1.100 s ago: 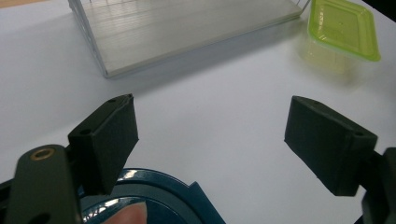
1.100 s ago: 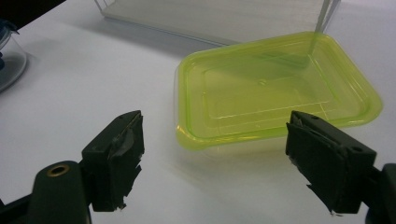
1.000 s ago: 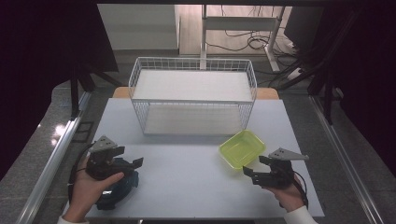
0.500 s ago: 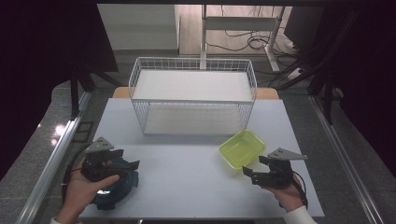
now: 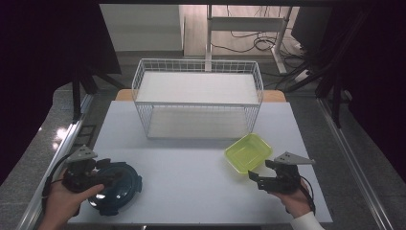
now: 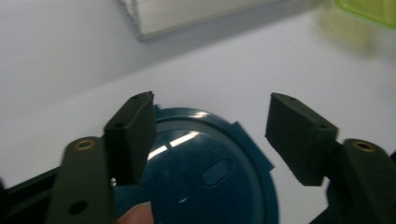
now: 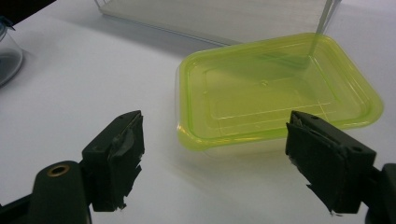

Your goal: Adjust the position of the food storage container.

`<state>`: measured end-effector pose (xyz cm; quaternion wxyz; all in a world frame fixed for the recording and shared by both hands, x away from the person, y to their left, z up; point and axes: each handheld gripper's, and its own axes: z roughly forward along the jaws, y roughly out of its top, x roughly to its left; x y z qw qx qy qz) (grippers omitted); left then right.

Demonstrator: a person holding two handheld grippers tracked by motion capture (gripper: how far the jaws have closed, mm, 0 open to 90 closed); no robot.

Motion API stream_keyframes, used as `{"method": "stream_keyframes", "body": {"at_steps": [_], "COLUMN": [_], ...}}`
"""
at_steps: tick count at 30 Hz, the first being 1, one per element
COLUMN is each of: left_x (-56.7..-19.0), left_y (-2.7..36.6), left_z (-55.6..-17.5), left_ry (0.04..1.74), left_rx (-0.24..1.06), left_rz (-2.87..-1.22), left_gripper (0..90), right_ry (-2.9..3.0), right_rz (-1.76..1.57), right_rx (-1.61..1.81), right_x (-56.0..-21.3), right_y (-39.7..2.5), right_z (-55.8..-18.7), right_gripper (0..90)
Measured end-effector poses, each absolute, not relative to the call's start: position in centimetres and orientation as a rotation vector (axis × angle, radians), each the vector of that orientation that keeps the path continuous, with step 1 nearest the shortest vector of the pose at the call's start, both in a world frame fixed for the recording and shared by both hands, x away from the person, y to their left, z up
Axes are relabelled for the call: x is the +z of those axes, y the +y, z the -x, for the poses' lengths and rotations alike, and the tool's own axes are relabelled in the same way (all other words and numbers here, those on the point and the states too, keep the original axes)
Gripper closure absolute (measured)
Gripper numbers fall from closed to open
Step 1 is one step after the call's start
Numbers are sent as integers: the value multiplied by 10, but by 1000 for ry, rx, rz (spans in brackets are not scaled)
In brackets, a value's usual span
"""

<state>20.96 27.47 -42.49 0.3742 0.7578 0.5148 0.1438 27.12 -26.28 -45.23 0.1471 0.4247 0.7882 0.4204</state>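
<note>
Two containers: lidded blue round tub (image 5: 116, 186), empty green tray (image 5: 248, 152).

Both grippers are showing matte black bodies: the left gripper (image 5: 103, 178) and right gripper (image 5: 257, 176) are each wearing a grey three-cornered plate, trailing black cable, with brass-ringed screw holes. A white sleeve (image 5: 306, 222) is covering the right wrist.
</note>
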Motion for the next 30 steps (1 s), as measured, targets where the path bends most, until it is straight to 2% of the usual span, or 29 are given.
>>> {"method": "stream_keyframes", "body": {"at_steps": [3,6,7,9,14,20,30], "left_x": [-424,-424,-424,-425,-429,-438,-477], "left_y": [286,292,296,305,318,335,353], "left_z": [-204,-201,-199,-193,-184,-172,-159], "left_ry": [1347,1359,1364,1392,1439,1498,1654], "left_rx": [362,359,350,356,368,342,287], "left_rz": [-1913,-1906,-1908,-1936,-1968,-1985,-1994], "left_gripper": [450,578,578,681,809,872,898], "right_ry": [2266,2265,2265,2266,2266,2274,2280], "right_rz": [-1226,-1226,-1226,-1224,-1227,-1226,-1221], "right_rx": [1209,1211,1211,1210,1205,1193,1184], "right_x": [-452,-452,-452,-451,-451,-452,-453], "right_y": [-263,-264,-264,-264,-263,-261,-259], "right_z": [-271,-271,-271,-271,-271,-271,-271], "right_gripper": [194,194,194,193,194,193,194]}}
